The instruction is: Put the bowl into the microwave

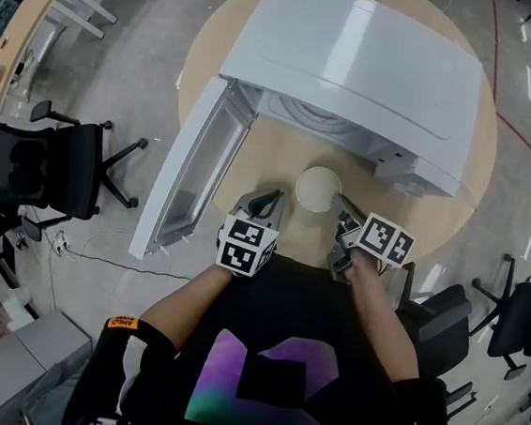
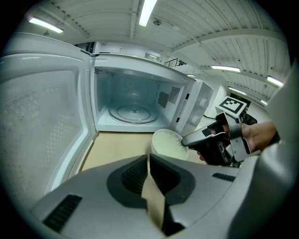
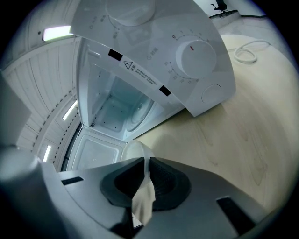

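Nearest you is your black shirt with a purple-green logo (image 1: 272, 377), with both forearms reaching forward over the near table edge. Each gripper carries a black-and-white marker cube: left (image 1: 246, 245), right (image 1: 385, 238).

Your left gripper (image 1: 272, 198) is just left of the cream round bowl (image 1: 317, 190). In the left gripper view, the left gripper (image 2: 148, 158) has its jaws together with nothing between them, and only tan tabletop shows in the slit. The bowl (image 2: 166, 144) lies just past the tips, to the right.

Your right gripper (image 1: 342, 204) comes in from the near right. It's clamped on the bowl's right rim. In the right gripper view, the right gripper (image 3: 142, 163) has a pale sliver of bowl wall pinched between its dark pads, and the bowl (image 3: 133, 149) is just beyond them. The left gripper view shows the right gripper (image 2: 189, 139) with one jaw lying over the rim and your hand (image 2: 257, 135) behind it.

The bowl is at the near middle of the round light-wood table (image 1: 433, 236), outside the oven and in front of its opening. You can't tell whether it's resting on the table or lifted.

Farther back is the white microwave (image 1: 356, 65). Its white door (image 1: 194, 176) is swung fully open to the left, and the glass turntable (image 2: 134, 113) is visible inside. The round white control knob (image 3: 196, 56) is on the microwave's right panel. A coiled white cable (image 3: 246, 52) lies on the table beyond.

On the floor at far left is a black office chair (image 1: 44, 169).
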Tool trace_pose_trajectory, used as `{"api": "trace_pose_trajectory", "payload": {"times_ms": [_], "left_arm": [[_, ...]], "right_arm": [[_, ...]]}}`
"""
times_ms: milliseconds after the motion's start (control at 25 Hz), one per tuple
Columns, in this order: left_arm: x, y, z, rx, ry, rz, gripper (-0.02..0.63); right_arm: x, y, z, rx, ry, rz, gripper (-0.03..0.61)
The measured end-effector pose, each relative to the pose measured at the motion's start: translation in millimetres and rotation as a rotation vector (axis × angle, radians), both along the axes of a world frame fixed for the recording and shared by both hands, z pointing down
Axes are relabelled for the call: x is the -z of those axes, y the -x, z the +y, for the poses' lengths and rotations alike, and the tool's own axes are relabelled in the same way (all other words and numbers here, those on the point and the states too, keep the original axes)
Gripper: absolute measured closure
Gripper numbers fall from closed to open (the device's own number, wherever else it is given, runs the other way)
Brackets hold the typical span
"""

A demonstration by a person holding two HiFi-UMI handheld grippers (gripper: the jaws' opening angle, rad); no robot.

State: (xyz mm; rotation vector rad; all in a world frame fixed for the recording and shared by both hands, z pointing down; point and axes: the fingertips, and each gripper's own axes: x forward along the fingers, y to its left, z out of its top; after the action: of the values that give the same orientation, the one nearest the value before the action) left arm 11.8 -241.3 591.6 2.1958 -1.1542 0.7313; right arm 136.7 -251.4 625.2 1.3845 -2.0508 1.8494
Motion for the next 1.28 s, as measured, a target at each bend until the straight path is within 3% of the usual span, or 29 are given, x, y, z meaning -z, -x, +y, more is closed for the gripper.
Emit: {"api": "trace_pose_trajectory", "payload": {"times_ms": [720,1280], "left_arm": [[11,23,-15,0.076,-0.055,0.013,0.568],[28,39,-43,0.126,-0.107,0.023,0.568]], "right_arm": [[70,17,-29,-0.051,-0.094,-0.056,0.529],[84,39,-46,-0.042,-0.113,-0.062,0.529]]}}
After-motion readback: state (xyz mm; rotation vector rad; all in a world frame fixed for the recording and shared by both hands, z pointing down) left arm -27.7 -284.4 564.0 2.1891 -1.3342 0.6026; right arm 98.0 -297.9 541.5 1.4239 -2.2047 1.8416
